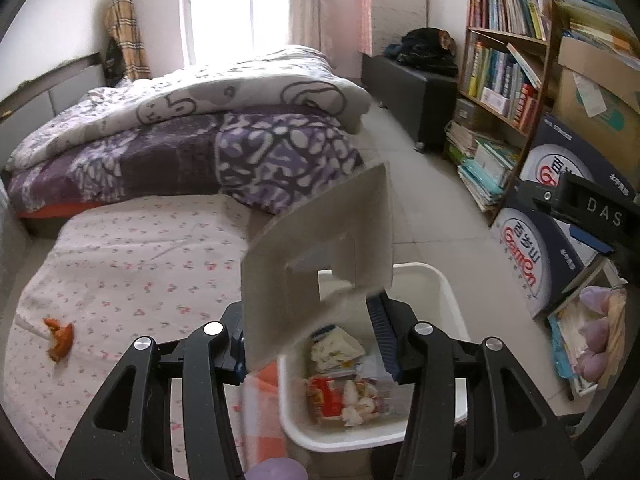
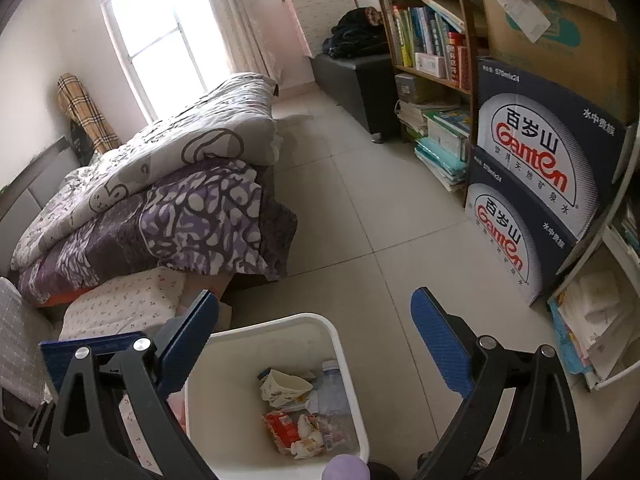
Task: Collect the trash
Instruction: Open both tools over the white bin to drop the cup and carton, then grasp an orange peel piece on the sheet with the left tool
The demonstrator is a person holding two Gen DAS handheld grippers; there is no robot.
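My left gripper (image 1: 310,316) is shut on a grey cardboard piece (image 1: 320,240) with a square cut-out, which stands tilted between the pads over the near left side of a white bin (image 1: 448,292). Inside the bin lie a red wrapper (image 1: 324,396), a crumpled paper cup (image 1: 336,346) and other scraps. An orange scrap (image 1: 60,338) lies on the flowered sheet at the left. My right gripper (image 2: 314,296) hangs open above the white bin (image 2: 280,322) with nothing between its fingers. Part of the right gripper's body (image 1: 588,208) shows at the right edge of the left wrist view.
The bed (image 2: 120,296) carries folded purple and grey quilts (image 2: 180,208) left of the bin. Stacked water cartons (image 2: 540,184), a bookshelf (image 2: 432,40) and piles of books line the right wall. A black bench (image 2: 352,76) stands at the back. Tiled floor (image 2: 360,200) runs between.
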